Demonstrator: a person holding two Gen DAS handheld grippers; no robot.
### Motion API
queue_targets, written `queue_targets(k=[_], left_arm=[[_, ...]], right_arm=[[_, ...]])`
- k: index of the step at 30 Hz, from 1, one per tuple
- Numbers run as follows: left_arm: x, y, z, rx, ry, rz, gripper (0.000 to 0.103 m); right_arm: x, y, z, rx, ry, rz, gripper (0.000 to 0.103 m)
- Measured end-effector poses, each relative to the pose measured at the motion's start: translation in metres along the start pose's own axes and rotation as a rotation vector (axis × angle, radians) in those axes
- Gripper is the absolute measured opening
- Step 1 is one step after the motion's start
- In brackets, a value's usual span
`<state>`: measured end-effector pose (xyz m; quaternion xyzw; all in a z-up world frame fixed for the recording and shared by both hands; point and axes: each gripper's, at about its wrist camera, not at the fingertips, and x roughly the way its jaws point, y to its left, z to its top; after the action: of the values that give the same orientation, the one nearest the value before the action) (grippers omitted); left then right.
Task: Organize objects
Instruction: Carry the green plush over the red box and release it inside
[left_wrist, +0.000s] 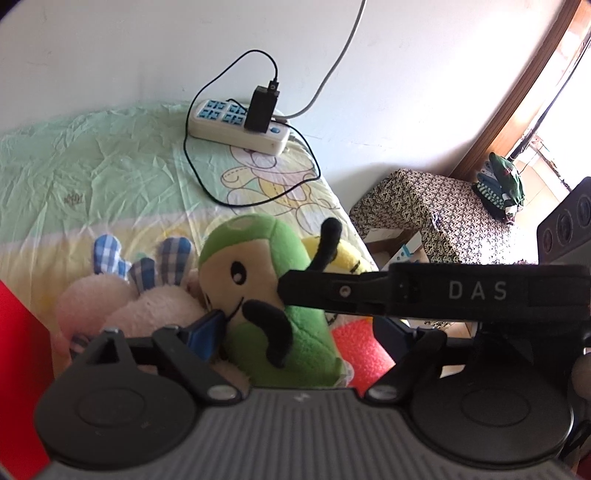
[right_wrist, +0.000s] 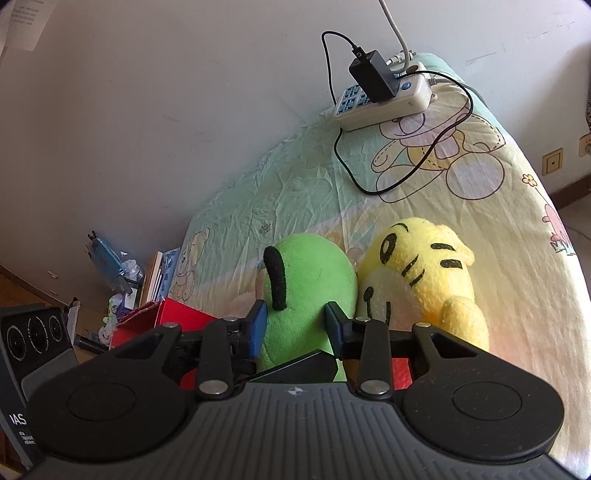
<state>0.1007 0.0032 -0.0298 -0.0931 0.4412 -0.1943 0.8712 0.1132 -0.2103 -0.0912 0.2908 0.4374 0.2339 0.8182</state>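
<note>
A green plush toy (left_wrist: 291, 325) with a beige face and black arms lies on the bed. My left gripper (left_wrist: 295, 332) is open around it; only the left blue finger (left_wrist: 205, 332) shows. The right gripper's black finger (left_wrist: 332, 291) crosses the toy from the right. In the right wrist view my right gripper (right_wrist: 295, 325) is closed on the green plush (right_wrist: 306, 288), its blue pads pressed on both sides. A yellow plush (right_wrist: 424, 280) lies just right of it, also showing in the left view (left_wrist: 347, 254). A pink plush with checked ears (left_wrist: 147, 295) lies to the left.
A white power strip (left_wrist: 240, 125) with a black adapter and cable sits on the cartoon bedsheet (left_wrist: 92, 177) near the wall. A red box (right_wrist: 162, 317) stands beside the bed's left. A patterned cloth-covered stand (left_wrist: 443, 206) is at right. Clutter lies on the floor (right_wrist: 118, 273).
</note>
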Motion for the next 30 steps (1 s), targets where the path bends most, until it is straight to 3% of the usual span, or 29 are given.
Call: queue_targets(k=[12, 17, 23, 30], left_arm=[[-0.065, -0.018, -0.01, 0.042, -0.151, 0.012, 0.085], [-0.102, -0.021, -0.017, 0.054, -0.226, 0.064, 0.085], [-0.143, -0.007, -0.034, 0.06, -0.293, 0.161, 0.084], [-0.186, 0.047, -0.047, 0.029, -0.327, 0.257, 0.085]], right_arm=[[-0.037, 0.039, -0.009, -0.072, -0.076, 0.081, 0.036], [-0.04, 0.065, -0.014, -0.121, -0.081, 0.14, 0.036], [-0.022, 0.102, -0.022, -0.184, -0.051, 0.22, 0.036], [0.027, 0.156, -0.041, -0.249, 0.0, 0.285, 0.036]])
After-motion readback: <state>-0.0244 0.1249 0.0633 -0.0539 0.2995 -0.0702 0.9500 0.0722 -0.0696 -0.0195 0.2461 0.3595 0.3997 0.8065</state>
